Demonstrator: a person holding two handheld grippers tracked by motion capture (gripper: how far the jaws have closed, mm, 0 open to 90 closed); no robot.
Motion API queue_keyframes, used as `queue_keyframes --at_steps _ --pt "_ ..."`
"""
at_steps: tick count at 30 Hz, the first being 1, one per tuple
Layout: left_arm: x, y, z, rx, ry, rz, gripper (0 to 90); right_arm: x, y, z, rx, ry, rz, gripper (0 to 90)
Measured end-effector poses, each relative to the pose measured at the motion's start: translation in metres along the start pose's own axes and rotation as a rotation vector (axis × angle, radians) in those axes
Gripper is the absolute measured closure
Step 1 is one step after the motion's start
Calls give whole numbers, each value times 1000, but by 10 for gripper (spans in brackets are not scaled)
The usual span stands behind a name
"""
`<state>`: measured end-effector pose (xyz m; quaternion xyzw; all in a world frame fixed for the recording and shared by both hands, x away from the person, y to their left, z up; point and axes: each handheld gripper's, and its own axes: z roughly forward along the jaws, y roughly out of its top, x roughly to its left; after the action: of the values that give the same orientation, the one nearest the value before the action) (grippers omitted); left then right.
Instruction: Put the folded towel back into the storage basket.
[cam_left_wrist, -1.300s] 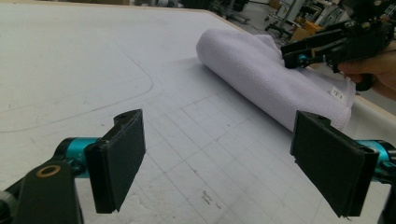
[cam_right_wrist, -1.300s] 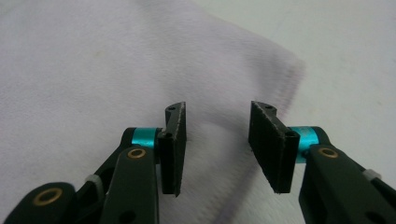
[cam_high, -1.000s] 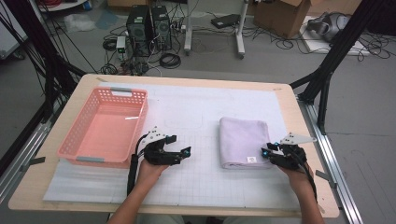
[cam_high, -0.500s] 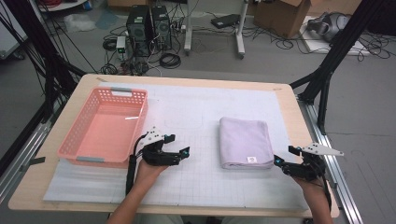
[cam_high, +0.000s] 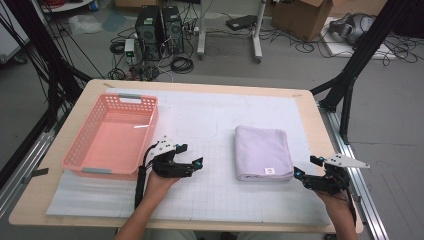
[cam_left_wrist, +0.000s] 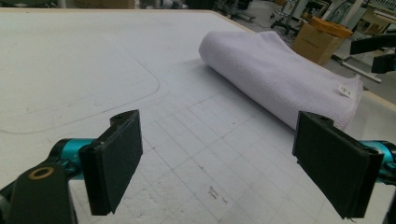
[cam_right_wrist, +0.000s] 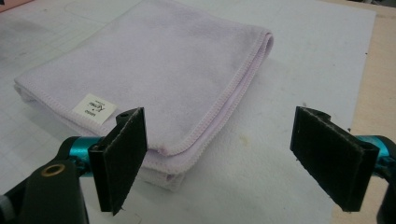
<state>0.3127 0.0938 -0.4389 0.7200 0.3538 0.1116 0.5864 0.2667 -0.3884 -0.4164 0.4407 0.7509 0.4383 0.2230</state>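
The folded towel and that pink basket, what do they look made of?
The towel looks like soft lilac microfibre or terry cloth: a matte, fuzzy nap, stitched edges and a small sewn-on white label. The basket looks like moulded plastic with a slight gloss: light glints off its floor, its walls are slotted, and grey handles sit at both ends. Neither can be told for sure by sight alone.
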Motion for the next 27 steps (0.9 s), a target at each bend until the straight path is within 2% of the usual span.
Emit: queue_keyframes --at_steps 2,4,5,10,12,14,17,20,22,25,27 --pt "-1 1 0 -10 -22 7 161 1 0 0 2 2 3 179" --pt "-1 1 1 -18 -11 22 152 1 0 0 -2 6 7 179" --pt "0 1 2 -31 -20 33 138 0 0 0 -4 5 4 179" --pt "-2 0 5 -58 10 108 134 1 0 0 -2 8 2 179" --pt "-1 3 9 -34 7 91 139 1 1 1 0 7 -1 180" --pt "-3 4 12 -36 6 80 148 0 1 1 -3 5 -6 180" --pt "-5 7 20 16 12 58 144 0 1 0 -5 9 -6 180" --pt "-5 13 26 15 -6 51 148 1 2 1 1 9 -14 179" --pt "-7 21 34 16 -13 31 148 1 2 1 6 8 -21 179" --pt "-8 29 47 68 -27 -2 160 0 2 0 5 8 -16 178" --pt "-9 32 54 75 -27 -10 181 -1 2 0 1 7 -11 178"
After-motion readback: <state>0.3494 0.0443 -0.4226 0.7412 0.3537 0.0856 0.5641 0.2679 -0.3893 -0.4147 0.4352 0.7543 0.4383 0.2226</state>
